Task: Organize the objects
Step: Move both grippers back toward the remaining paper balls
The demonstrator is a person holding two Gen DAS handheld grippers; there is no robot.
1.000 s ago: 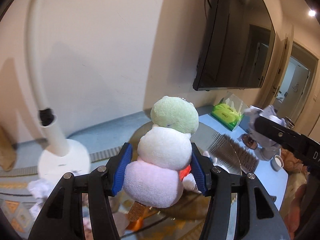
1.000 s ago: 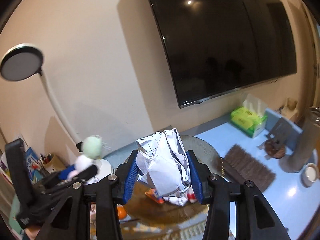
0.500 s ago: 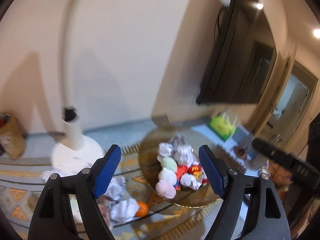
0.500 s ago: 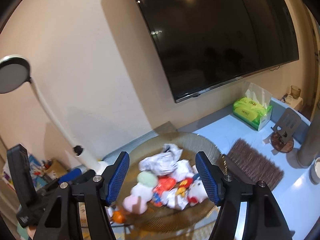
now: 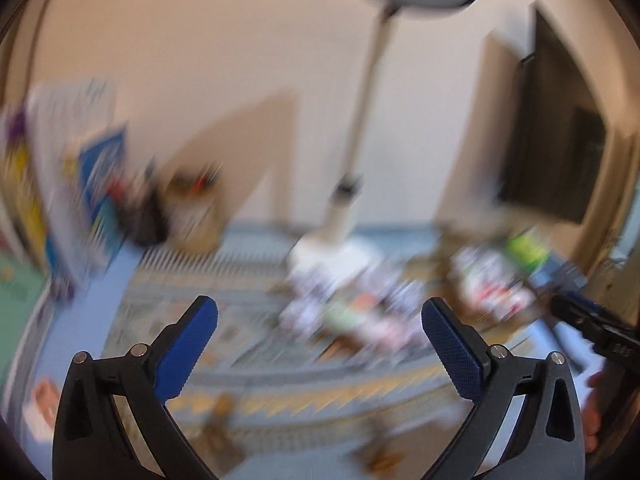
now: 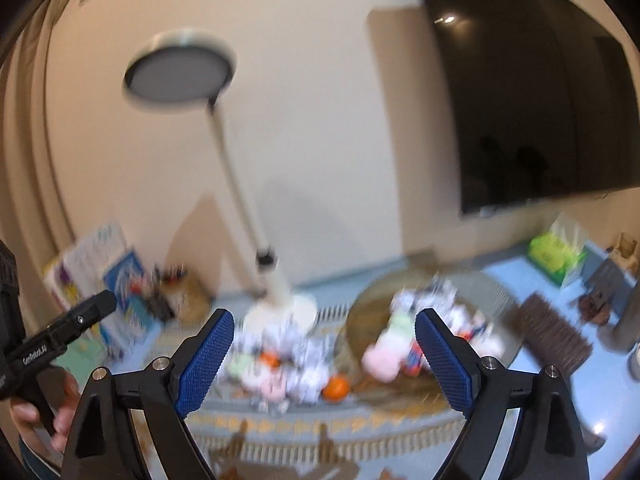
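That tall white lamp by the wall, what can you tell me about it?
The lamp is a white desk lamp with a flat round head whose grey face tilts down toward the table. A slim pale stem curves down from the head to a dark joint, then a thicker white post meets a round white base standing on the table near the cream wall. Crumpled white papers lie just in front of the base; blur hides whether they touch it. It looks like smooth plastic or painted metal.

Dimpled blue rubbery pads face matt black plastic gripper arms. At upper right, the black television screen is glossy. The pink plush toy at centre looks soft, fuzzy cloth. The brown bristly brush at right looks rough.
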